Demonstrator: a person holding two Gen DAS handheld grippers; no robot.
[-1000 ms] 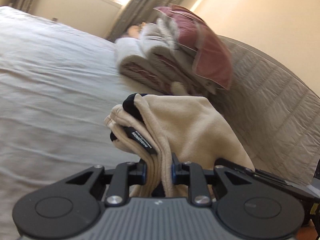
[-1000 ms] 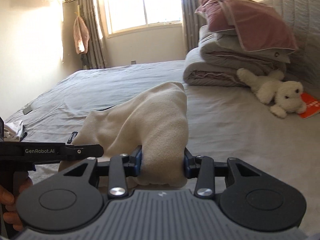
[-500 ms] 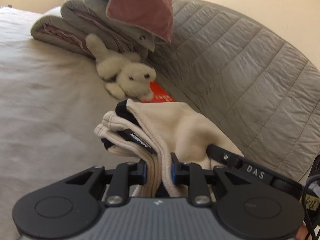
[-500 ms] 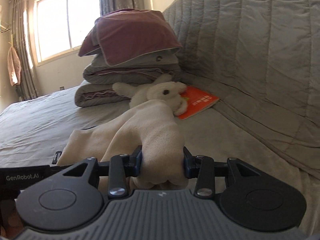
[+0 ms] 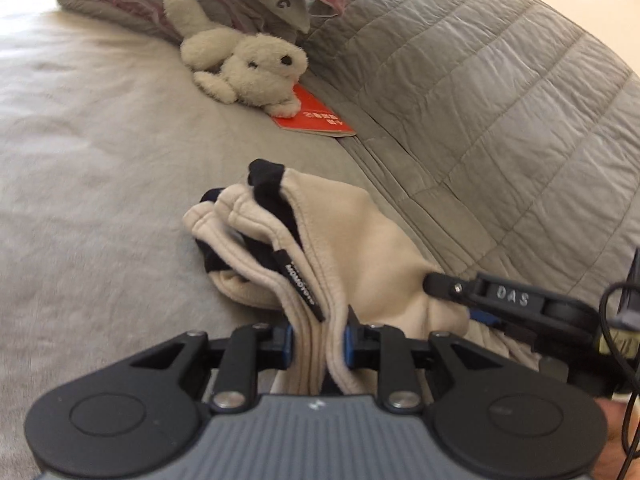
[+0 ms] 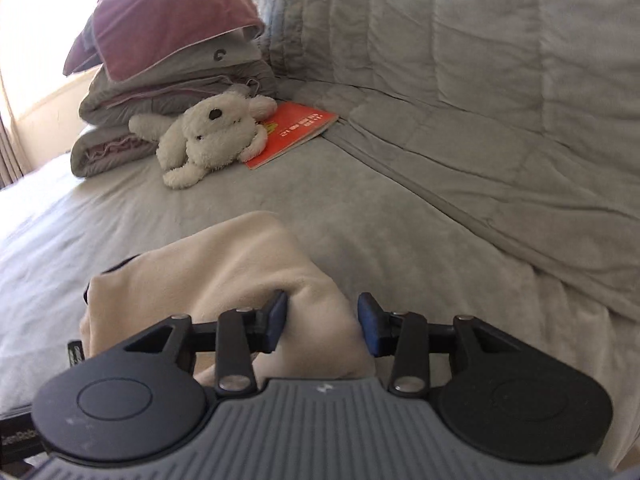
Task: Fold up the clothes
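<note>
**Cream garment pinned at one end, loose at the other**

The left gripper is clamped tight on the stacked hems of the folded cream garment, low over the grey bed. The right gripper stands parted, its blue pads spread around a bunched fold, not squeezing. Beyond, a plush rabbit lies across a red booklet, beside piled bedding.
</note>
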